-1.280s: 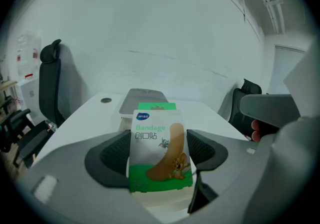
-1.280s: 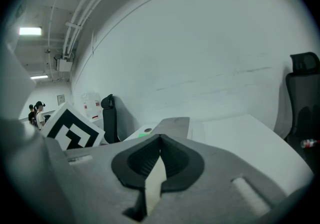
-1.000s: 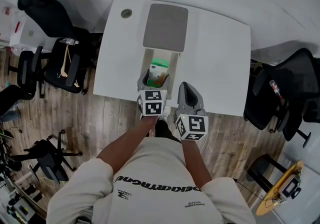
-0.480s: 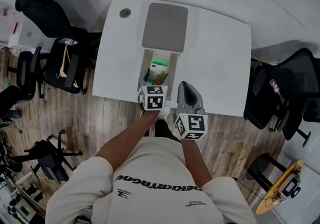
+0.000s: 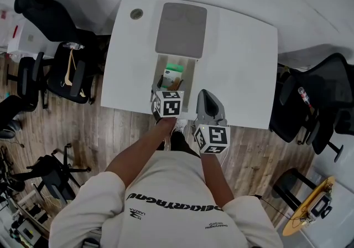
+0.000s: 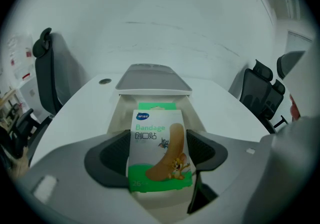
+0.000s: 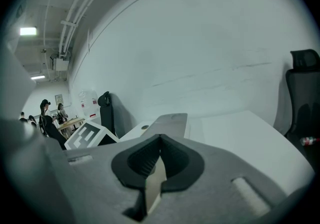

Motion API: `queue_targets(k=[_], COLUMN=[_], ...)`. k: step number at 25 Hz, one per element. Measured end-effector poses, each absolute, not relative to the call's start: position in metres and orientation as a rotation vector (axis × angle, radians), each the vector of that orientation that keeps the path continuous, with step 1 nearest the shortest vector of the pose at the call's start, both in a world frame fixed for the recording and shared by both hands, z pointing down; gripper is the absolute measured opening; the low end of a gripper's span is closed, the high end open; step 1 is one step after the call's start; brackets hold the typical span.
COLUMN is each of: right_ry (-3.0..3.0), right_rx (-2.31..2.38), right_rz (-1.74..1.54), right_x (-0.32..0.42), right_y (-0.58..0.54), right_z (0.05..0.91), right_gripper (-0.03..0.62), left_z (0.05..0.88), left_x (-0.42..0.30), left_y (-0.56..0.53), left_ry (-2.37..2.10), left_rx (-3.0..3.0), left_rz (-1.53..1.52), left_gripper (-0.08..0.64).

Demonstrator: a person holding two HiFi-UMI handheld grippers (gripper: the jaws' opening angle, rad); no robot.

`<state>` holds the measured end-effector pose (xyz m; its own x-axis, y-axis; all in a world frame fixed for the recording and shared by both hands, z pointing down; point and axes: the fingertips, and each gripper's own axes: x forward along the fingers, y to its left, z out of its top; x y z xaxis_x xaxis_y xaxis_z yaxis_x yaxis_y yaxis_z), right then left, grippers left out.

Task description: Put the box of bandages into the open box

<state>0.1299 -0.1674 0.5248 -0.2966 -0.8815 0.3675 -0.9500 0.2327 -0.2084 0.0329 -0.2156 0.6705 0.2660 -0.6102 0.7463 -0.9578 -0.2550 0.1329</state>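
Observation:
The box of bandages (image 6: 159,149) is white and green with a cartoon plaster printed on it. My left gripper (image 6: 159,155) is shut on it, one jaw at each side, and holds it over the near end of the open box (image 6: 116,118). In the head view the bandage box (image 5: 173,74) sits inside the mouth of the open box (image 5: 191,78), just ahead of my left gripper (image 5: 166,89). The open box's grey lid (image 5: 181,29) lies flipped back at the far end. My right gripper (image 7: 159,160) is shut on nothing, at the table's near edge (image 5: 209,107).
The white table (image 5: 243,64) has a round grommet (image 5: 136,14) at its far left corner. Black office chairs (image 5: 52,17) stand to the left, another chair (image 5: 321,103) to the right. Wooden floor lies below the near edge.
My left gripper has carried the bandage box a little forward, further over the open box. The right gripper has stayed where it was.

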Motion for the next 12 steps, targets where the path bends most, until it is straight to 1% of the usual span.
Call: queue_targets(k=[12], right_ry=[-2.320], right_rx=[1.746], right_rz=[0.599], right_x=[0.134], right_y=[-0.175], right_z=[0.528], right_gripper=[-0.003], left_z=[0.688], left_x=[0.037], left_y=[-0.224], left_ry=[-1.395], left_rx=[1.889], left_rz=[0.840], left_gripper=[0.357])
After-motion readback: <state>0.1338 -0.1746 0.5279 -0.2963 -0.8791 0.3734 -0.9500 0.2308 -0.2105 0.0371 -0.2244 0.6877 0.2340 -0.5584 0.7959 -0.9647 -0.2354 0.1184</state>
